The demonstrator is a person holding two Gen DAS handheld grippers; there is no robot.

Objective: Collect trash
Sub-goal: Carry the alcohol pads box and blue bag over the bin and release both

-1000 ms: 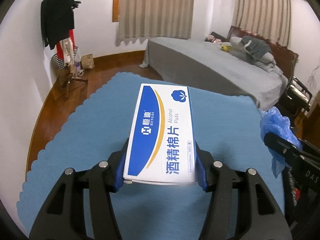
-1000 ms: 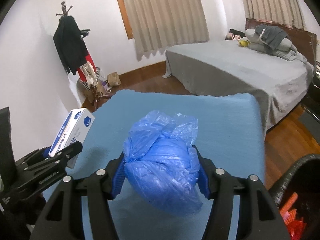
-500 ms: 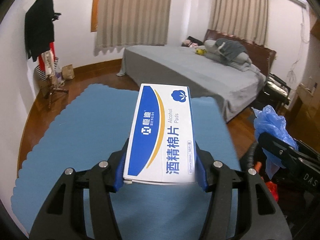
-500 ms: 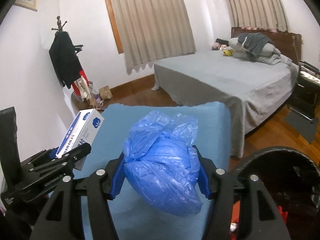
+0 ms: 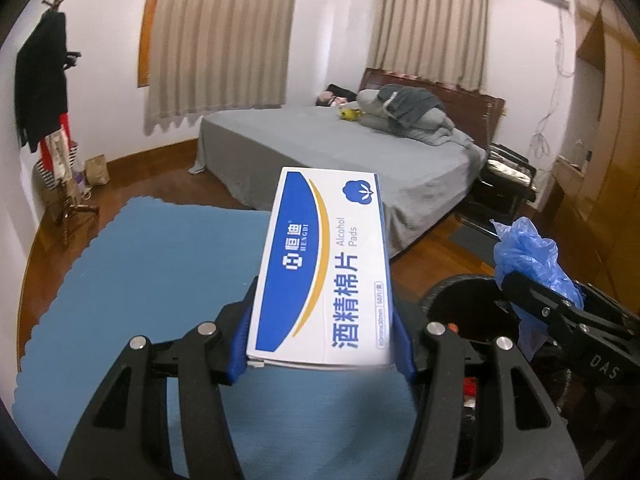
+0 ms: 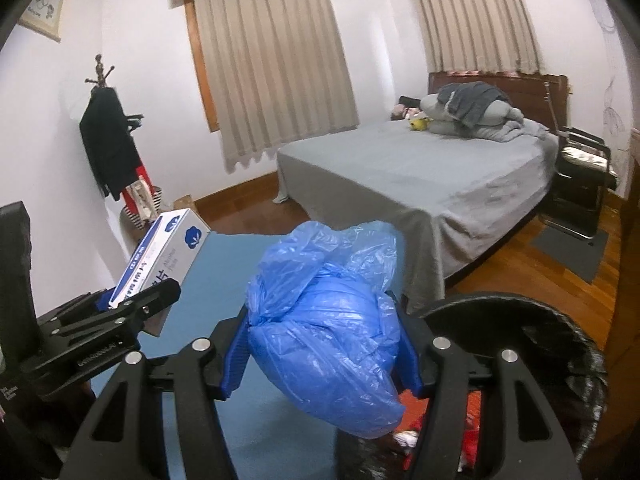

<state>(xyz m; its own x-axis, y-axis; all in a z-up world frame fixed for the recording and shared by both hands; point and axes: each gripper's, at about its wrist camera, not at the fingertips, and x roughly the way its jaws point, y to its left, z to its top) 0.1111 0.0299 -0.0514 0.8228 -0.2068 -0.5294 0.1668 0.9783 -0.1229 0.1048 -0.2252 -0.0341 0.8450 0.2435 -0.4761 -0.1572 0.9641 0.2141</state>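
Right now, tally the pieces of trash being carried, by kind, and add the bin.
Alcohol pads box: 1, clamped in the left tool
Crumpled blue plastic bag: 1, clamped in the right tool
Black trash bin: 1, with red and white scraps inside
Total: 3
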